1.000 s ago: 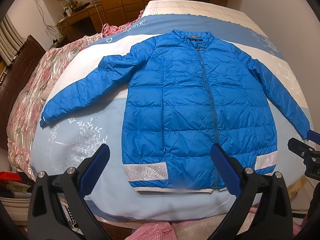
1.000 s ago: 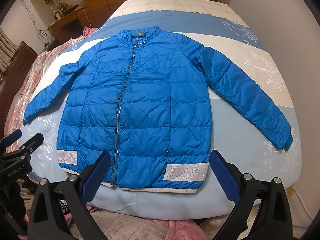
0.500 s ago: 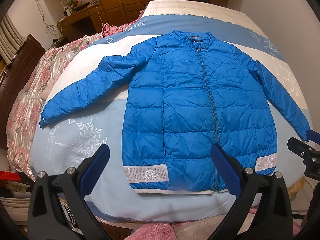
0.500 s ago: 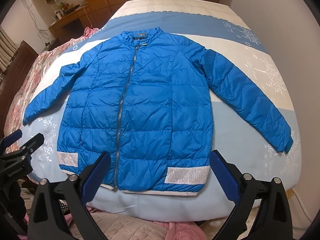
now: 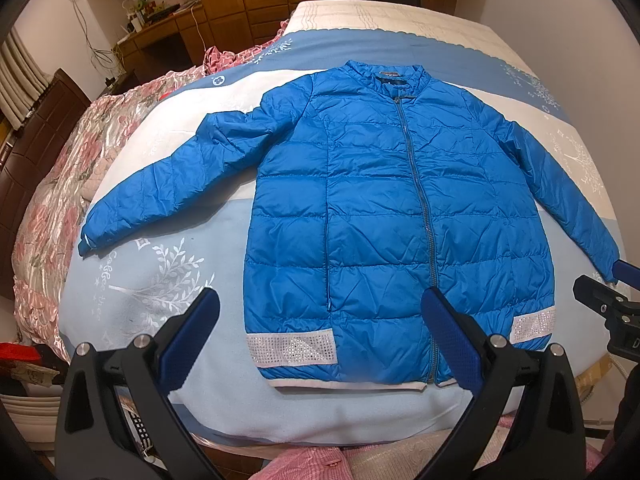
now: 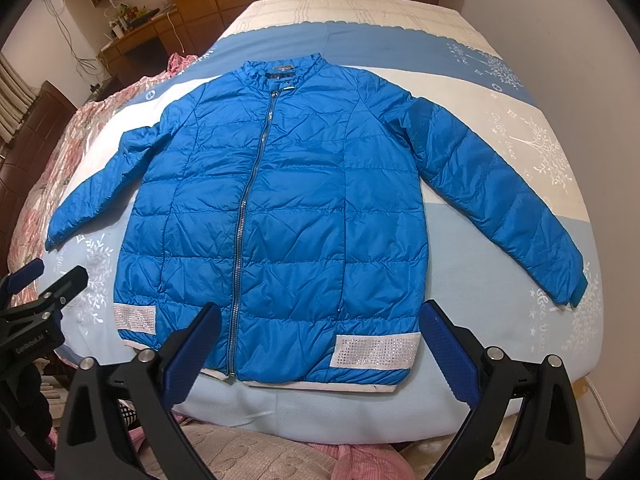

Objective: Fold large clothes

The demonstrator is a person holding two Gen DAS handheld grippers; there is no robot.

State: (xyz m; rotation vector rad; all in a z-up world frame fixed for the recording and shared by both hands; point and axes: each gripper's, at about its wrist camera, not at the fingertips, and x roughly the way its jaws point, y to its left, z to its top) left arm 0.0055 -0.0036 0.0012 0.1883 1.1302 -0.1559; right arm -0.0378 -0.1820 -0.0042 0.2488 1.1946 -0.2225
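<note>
Both pairs of fingers are spread wide and grasp nothing: the left gripper (image 5: pixel 320 320) and the right gripper (image 6: pixel 320 332) hang above the near edge of the bed (image 5: pixel 160 280). A blue puffer jacket (image 5: pixel 400 208) lies flat, zipped up, on the blue and white blanket (image 6: pixel 500 288), sleeves spread out to either side, hem nearest the grippers.

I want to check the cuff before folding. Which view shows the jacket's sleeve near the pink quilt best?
Left wrist view: that sleeve of the blue puffer jacket lies large, cuff included. Right wrist view shows it smaller, at the frame's distorted left side.
</note>
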